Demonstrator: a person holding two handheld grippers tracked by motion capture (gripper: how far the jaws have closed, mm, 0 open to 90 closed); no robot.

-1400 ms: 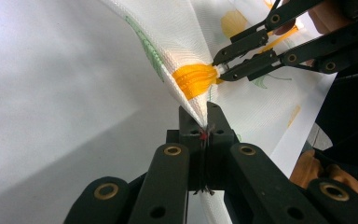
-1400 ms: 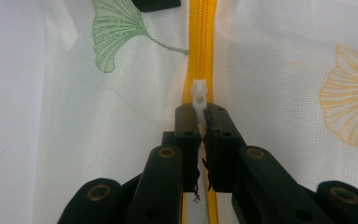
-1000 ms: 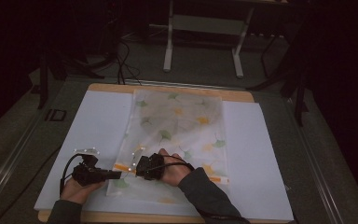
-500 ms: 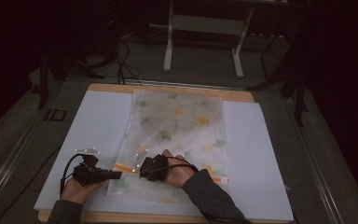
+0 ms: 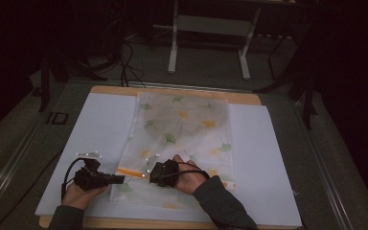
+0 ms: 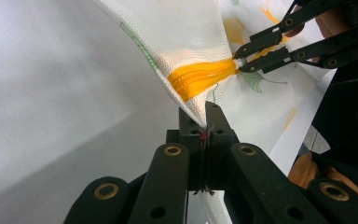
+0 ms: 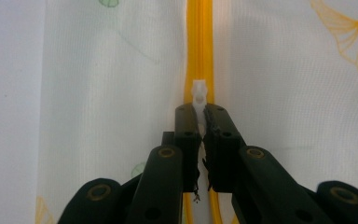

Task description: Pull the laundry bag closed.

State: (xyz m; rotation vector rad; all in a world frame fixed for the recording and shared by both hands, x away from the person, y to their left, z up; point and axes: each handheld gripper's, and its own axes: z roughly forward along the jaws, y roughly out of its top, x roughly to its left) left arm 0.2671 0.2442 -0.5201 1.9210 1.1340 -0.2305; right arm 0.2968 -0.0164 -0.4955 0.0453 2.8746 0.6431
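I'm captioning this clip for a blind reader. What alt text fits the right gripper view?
The right gripper, its two black jaws shut, pinches the small white zipper pull of an orange zipper. The zipper runs straight up the middle of a white mesh fabric bag printed with green and yellow leaves.

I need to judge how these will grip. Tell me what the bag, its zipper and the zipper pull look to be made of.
Bag: thin woven fabric, matte, probably synthetic; a fine weave grid shows and it drapes in soft folds.
Zipper: orange tape, seemingly woven textile, slightly glossy.
Zipper pull: white, likely moulded plastic, smooth and faintly translucent; held by the right gripper.
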